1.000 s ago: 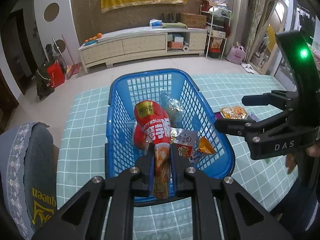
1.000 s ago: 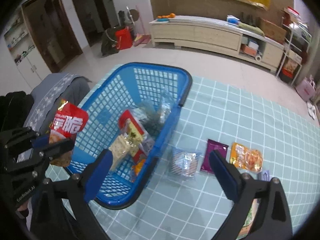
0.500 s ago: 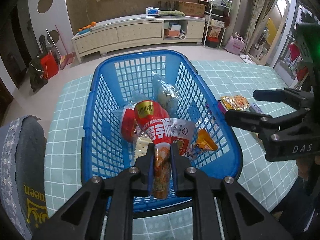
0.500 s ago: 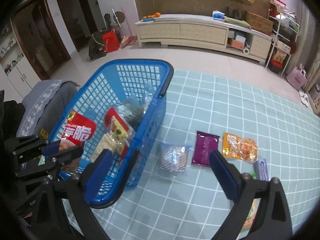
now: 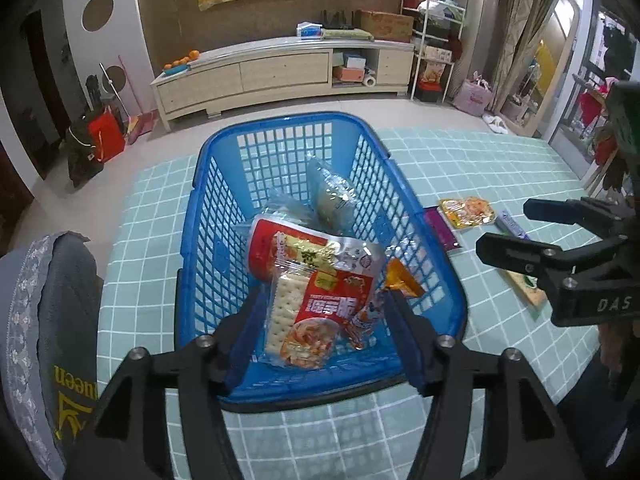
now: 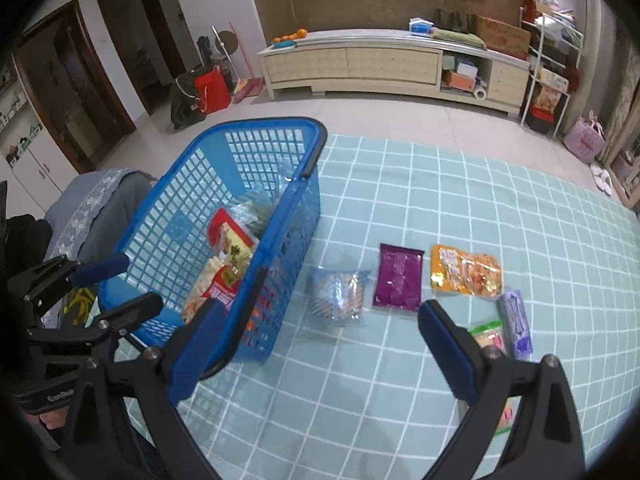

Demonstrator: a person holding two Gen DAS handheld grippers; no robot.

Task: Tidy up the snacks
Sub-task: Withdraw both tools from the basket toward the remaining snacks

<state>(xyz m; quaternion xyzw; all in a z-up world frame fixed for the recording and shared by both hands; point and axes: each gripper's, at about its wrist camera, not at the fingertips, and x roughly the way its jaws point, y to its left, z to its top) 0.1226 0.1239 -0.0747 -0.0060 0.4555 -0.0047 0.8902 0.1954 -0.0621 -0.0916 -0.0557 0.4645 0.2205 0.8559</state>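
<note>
A blue basket (image 5: 208, 216) stands on the teal checked tablecloth and also shows in the right wrist view (image 6: 180, 200). It holds several snack packets; a red chip packet (image 5: 328, 316) lies on top at the near end. My left gripper (image 5: 324, 328) is open and empty just above the basket's near rim. My right gripper (image 6: 320, 344) is open and empty above the cloth, right of the basket. Loose on the cloth lie a clear striped packet (image 6: 338, 296), a purple packet (image 6: 398, 278), an orange packet (image 6: 466, 274) and a lilac bar (image 6: 516, 324).
A green-edged packet (image 6: 490, 338) lies partly behind my right gripper's finger. A grey cushioned chair (image 5: 44, 320) stands left of the table. A long cabinet (image 6: 380, 66) and a shelf rack (image 6: 552, 52) stand across the floor beyond the table.
My left gripper moved forward over the basket, opened and let go of the red chip packet, which now lies in the basket. My right gripper shifted slightly right.
</note>
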